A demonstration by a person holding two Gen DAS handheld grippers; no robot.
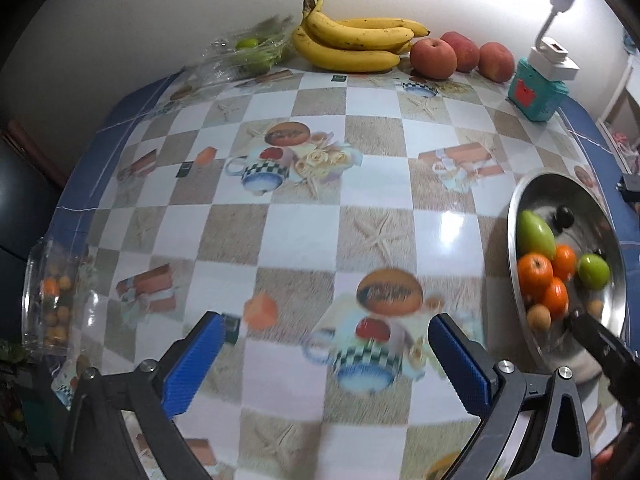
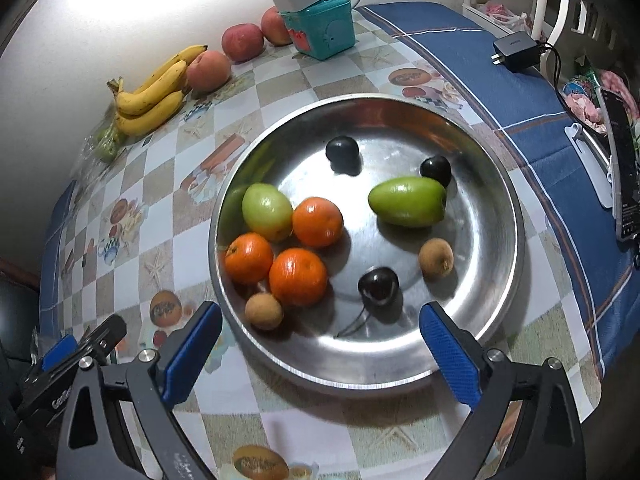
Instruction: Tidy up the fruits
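Right claw (image 2: 320,344) spread wide, nothing between its blue pads (image 2: 450,354), hanging over the near rim of the steel bowl (image 2: 508,216). Left claw (image 1: 326,354) likewise wide apart and empty, above the bare checkered cloth of the bench (image 1: 296,232), well left of the bowl.

Just beyond the right claw, inside the bowl: a dark cherry (image 2: 378,285) with its stem trailing toward the near rim, and a small tan round fruit (image 2: 264,311) at the near left wall. Touching that one, three oranges (image 2: 298,276) clustered on the left side, with a round green fruit (image 2: 267,211) pressed against them. A second tan fruit (image 2: 436,258) alone on the right. Farther in, a long green fruit (image 2: 408,201) lying on its side, a dark plum (image 2: 436,170) touching its far end, another dark plum (image 2: 342,151) apart near the far wall.

At the left edge of the bench, a clear jar (image 1: 52,300) with small orange fruits inside.

Against the far wall, left to right: a plastic bag of green fruit (image 1: 248,52), a bunch of bananas (image 1: 356,44), three peaches (image 1: 434,58) in a row, a teal box (image 1: 536,94) with a white charger on top.
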